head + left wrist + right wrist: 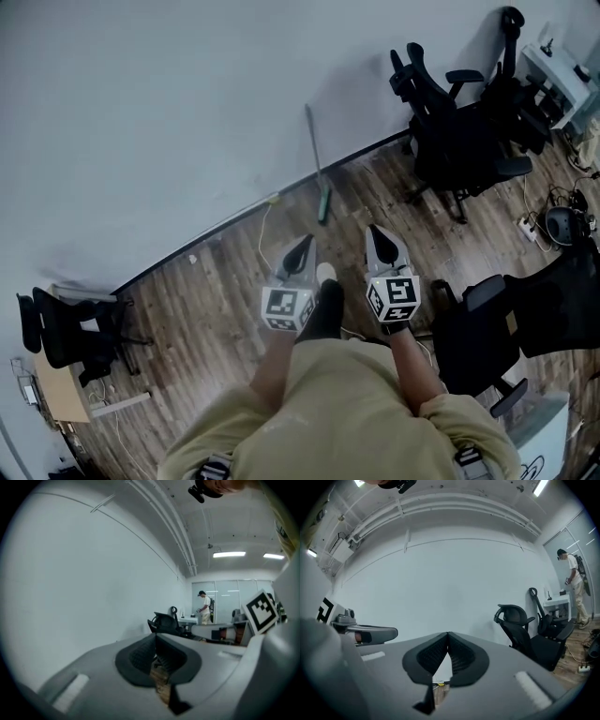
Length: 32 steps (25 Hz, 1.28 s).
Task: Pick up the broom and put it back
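The broom point(318, 169) stands against the wall point(187, 112) at upper centre, apparently leaning. The left gripper point(302, 247) and right gripper point(377, 234) have their jaws clenched and empty. Open one before reaching the handle.

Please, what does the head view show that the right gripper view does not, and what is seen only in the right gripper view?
Only the head view: the broom, leaning against the wall, and the person's own legs and arms.
Only the right gripper view: another person standing by a desk at the far right, and the ceiling pipes.
Both: the white wall, the black office chairs, the left gripper and the right gripper, whose jaws are together with nothing between them.
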Available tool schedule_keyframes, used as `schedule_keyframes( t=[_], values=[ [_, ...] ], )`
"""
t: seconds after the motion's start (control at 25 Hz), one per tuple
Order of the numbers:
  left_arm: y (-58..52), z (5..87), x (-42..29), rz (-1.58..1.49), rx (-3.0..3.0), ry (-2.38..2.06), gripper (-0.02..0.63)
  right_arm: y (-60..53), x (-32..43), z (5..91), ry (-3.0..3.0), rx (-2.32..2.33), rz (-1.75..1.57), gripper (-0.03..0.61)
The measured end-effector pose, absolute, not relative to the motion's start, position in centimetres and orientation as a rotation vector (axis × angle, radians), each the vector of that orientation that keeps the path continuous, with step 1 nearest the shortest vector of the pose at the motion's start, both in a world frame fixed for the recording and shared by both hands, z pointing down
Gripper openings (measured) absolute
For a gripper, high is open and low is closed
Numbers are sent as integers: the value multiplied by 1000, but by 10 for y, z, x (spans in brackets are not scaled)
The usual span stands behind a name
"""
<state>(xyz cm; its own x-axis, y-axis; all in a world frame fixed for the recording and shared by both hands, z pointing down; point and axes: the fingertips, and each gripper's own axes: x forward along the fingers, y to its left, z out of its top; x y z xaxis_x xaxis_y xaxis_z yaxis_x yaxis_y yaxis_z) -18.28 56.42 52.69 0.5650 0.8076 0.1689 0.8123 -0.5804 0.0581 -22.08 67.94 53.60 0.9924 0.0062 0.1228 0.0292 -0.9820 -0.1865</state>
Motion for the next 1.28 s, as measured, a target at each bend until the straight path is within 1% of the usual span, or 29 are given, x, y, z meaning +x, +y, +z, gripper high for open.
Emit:
schedule_keyframes(
  t=[0.28,0.44,0.56,0.88,1.28],
  values=[
    [614,509,-39,-154,-2779,-1516,0,697,-73,532,53,-3044,-232,3],
    [607,522,39,-179,-2803,-1526,0,693,16,536,66,-3032,-244,3],
    [598,534,88,-207,-2816,-1496,0,683,66,556,106,-2983,-300,3],
    [573,607,160,-449,-2932,-1339,0,668,141,644,248,-2929,-578,3],
    [617,677,245,-618,-2914,-1285,0,715,239,742,265,-2822,-807,3]
  ],
)
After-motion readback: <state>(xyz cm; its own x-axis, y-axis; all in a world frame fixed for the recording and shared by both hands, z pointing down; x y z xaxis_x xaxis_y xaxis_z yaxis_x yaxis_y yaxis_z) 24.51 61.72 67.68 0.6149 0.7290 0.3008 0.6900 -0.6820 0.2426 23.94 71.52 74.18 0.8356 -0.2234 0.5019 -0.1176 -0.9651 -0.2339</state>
